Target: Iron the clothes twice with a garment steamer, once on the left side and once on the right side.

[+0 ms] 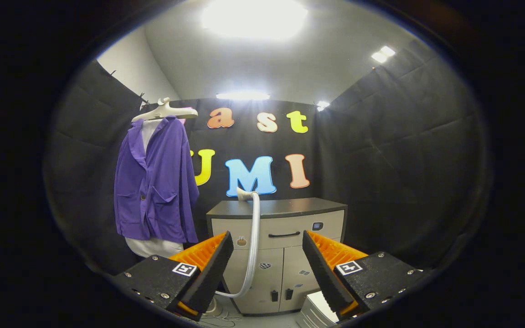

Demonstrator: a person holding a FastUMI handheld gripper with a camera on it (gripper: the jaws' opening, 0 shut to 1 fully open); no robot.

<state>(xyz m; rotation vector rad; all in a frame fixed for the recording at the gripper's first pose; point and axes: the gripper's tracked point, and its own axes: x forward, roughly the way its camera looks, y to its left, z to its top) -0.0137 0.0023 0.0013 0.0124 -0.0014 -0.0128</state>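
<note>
The hand-held gripper point(267, 269) is spread wide and holds nothing. Beyond it, the white steamer head point(243, 195) lies on the grey cabinet point(285, 228); its pale ribbed hose point(254, 246) could snag. The purple jacket point(155, 182) on a white hanger point(164, 110), left of the cabinet, may swing.

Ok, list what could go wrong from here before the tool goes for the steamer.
1. The steamer head lies on the cabinet edge with its hose hanging down the front; a clumsy grasp by the open tool could knock it off.
2. The hose may tug or snag on the way to the purple jacket.
3. The jacket hangs loosely on a hanger, so pressing could swing it.
</note>
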